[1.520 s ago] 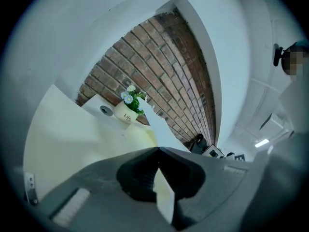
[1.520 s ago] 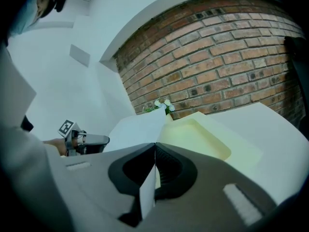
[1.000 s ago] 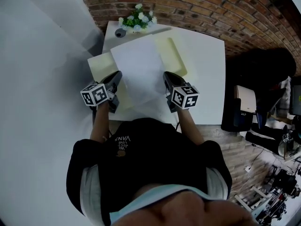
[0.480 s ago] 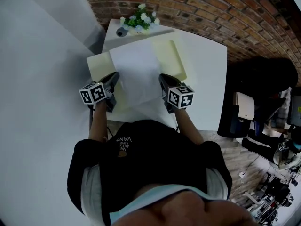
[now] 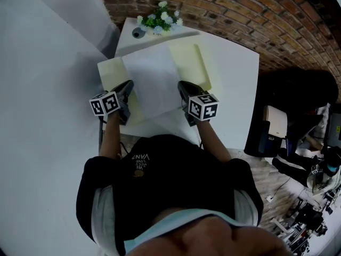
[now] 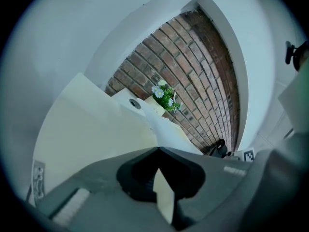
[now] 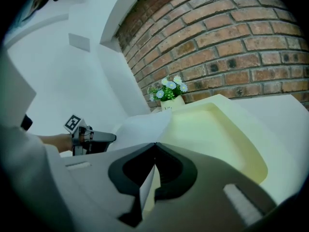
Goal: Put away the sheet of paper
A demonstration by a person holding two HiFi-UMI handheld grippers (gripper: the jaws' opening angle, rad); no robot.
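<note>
A white sheet of paper (image 5: 153, 81) hangs over a pale yellow tray (image 5: 200, 63) on the white table (image 5: 234, 89). My left gripper (image 5: 128, 87) is shut on the sheet's near left edge, and a strip of paper (image 6: 164, 197) shows between its jaws. My right gripper (image 5: 183, 87) is shut on the near right edge, with the paper (image 7: 147, 187) pinched the same way. In the right gripper view the sheet (image 7: 142, 124) bows up between the grippers over the tray (image 7: 217, 134), and the left gripper (image 7: 94, 139) shows across it.
A small pot of flowers (image 5: 159, 21) and a small round object (image 5: 138, 33) stand at the table's far edge, against the brick wall (image 5: 240, 15). A white wall runs along the left. Dark bags and clutter (image 5: 298, 100) lie on the floor to the right.
Both grippers have stayed shut on the sheet. The right gripper has drawn a little to the left, toward the left one, and the sheet has shifted slightly left over the tray.
</note>
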